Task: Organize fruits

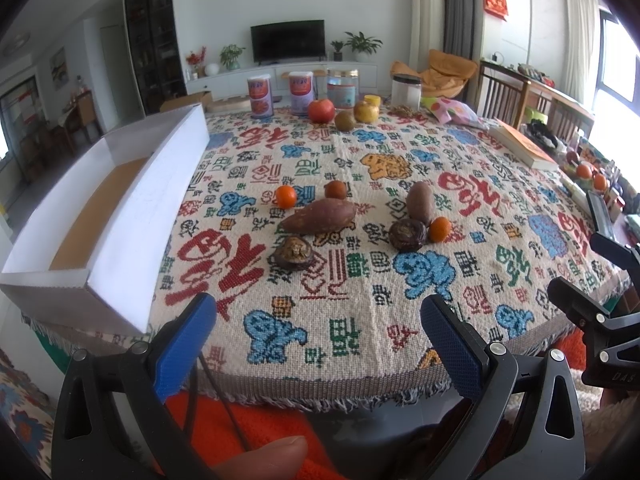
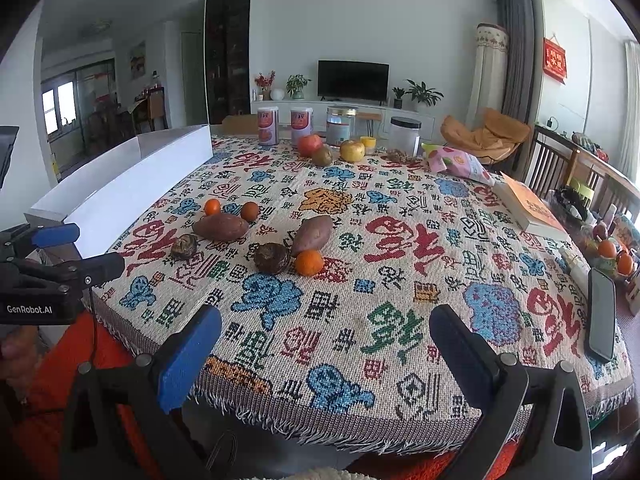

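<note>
Hovering wide open at near table edge: left gripper [image 1: 318,320], right gripper [image 2: 326,336]; oranges [image 1: 286,196], sweet potatoes [image 1: 319,218] mid-table, white box [image 1: 120,216] along left edge.

You are seeing a black television [image 2: 353,79] sitting upper centre, a book [image 2: 530,208] lying at right, and a phone [image 2: 601,314] resting lower right on the patterned tablecloth [image 2: 360,320].

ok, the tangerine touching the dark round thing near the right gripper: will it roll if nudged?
Probably. The tangerine is nearly round and sits free on the flat woven cloth. The dark lump and sweet potato beside it might block rolling that way. Its skin looks smooth, so the jaws could slip.
</note>
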